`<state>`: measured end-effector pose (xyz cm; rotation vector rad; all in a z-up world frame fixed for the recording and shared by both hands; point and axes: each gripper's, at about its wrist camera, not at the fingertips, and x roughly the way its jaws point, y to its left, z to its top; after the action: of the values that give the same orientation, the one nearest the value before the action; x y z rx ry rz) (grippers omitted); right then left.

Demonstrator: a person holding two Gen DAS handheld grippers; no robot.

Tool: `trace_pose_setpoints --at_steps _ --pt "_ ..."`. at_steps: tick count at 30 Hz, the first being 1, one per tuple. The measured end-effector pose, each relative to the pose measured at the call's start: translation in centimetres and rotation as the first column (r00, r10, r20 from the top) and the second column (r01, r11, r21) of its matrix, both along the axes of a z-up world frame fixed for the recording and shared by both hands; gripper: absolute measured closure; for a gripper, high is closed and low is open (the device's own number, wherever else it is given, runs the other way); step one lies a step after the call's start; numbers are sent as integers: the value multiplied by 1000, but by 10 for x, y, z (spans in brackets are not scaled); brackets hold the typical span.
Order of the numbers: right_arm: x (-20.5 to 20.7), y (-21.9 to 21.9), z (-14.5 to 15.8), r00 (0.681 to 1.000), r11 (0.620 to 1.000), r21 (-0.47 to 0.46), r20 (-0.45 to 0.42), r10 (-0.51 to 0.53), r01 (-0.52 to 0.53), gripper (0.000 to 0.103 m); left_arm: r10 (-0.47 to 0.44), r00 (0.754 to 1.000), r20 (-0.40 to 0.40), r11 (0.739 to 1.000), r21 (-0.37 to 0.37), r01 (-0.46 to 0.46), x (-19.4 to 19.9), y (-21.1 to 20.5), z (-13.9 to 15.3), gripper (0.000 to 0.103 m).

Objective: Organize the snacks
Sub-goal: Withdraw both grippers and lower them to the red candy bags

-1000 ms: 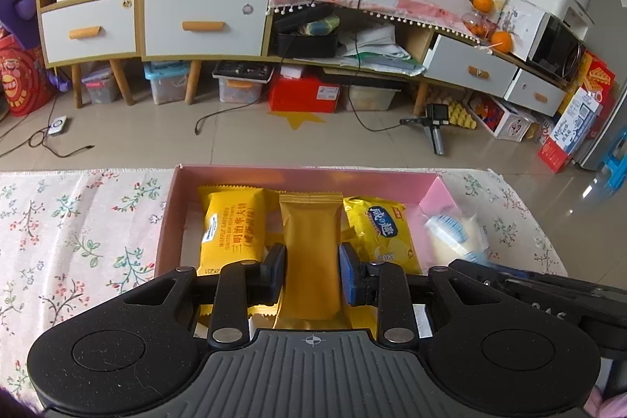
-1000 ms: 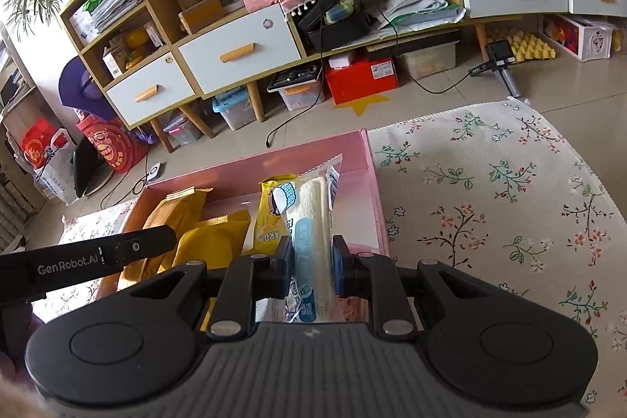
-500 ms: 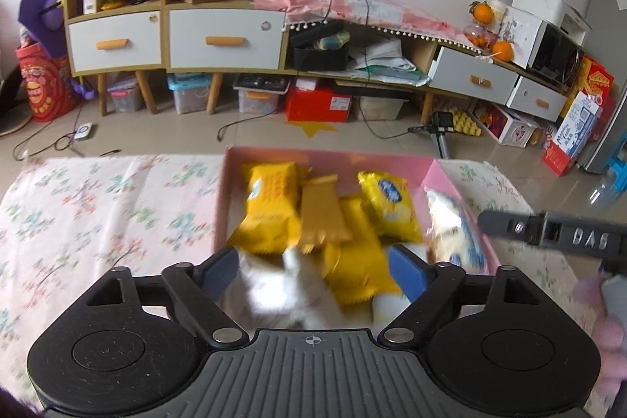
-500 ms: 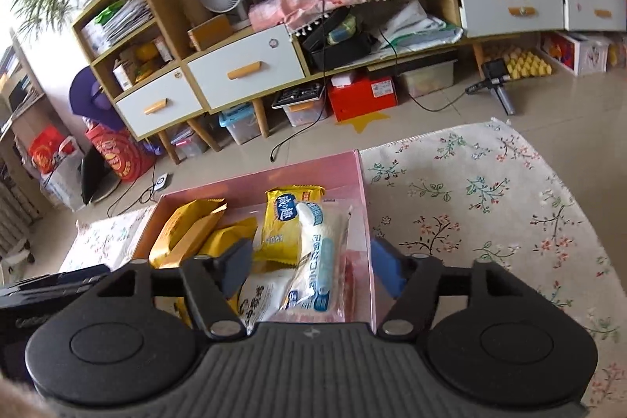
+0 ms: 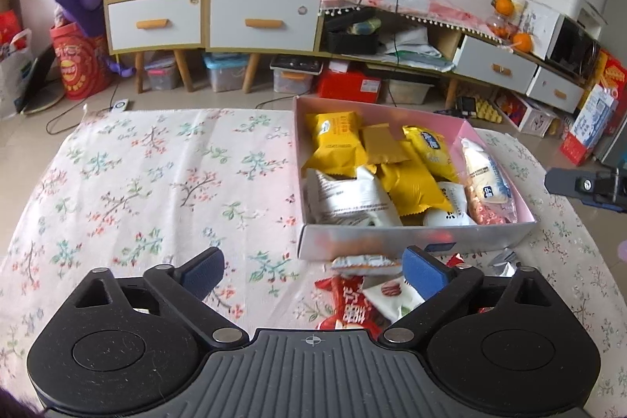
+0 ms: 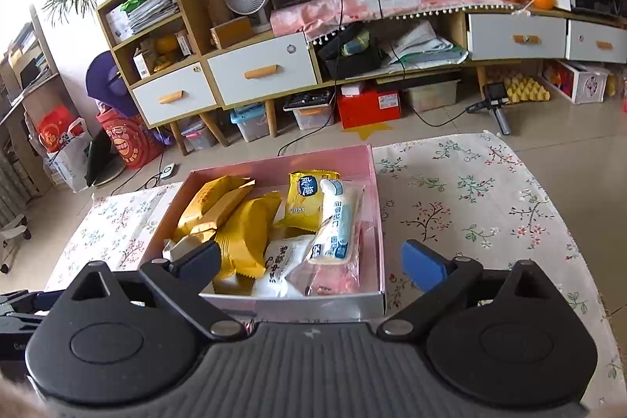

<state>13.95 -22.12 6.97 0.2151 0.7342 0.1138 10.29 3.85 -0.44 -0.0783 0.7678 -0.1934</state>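
While jaws opening, snacks (image 6: 274, 234) beyond, ungripped.

The left gripper (image 5: 311, 271) points down at a slant, just in front of the near wall of the pink box (image 5: 415, 236) and to the left of its middle. Its jaws are opening wide, and its blue pads (image 5: 203, 271) press on nothing. The right gripper (image 6: 309, 259) also slants down, over the near right part of the same box. Its jaws are opening wide too, and its pads (image 6: 423, 261) grip nothing.
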Motion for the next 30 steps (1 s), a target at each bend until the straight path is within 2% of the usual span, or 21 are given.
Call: trace_pose_setpoints --at_steps 3,7,14,18,21,28,30 --pt "-6 2 -5 1000 1000 -25 7 5 -5 0 -4 1000 -1 1000 -3 4 -5 5 -8 4" --pt "-14 5 -16 1000 999 -40 5 20 -19 0 -31 1000 -1 999 38 31 -13 6 -20 4" --pt "-24 19 -32 993 990 -84 -9 114 -114 0 -79 997 -13 995 68 79 -19 12 -40 4" --pt "-28 26 -35 987 979 -128 -3 162 -161 0 -87 996 -24 995 46 89 -16 14 -45 4" --pt "-28 28 -34 984 977 -121 2 178 -176 0 -93 995 -33 996 14 94 -11 12 -46 4" --pt "-26 34 -36 980 973 -117 2 200 -199 1 -128 991 -47 992 9 129 -7 4 -52 6" --pt "-25 35 -36 979 972 -114 2 205 -204 1 -136 990 -43 991 3 136 -6 3 -52 9"
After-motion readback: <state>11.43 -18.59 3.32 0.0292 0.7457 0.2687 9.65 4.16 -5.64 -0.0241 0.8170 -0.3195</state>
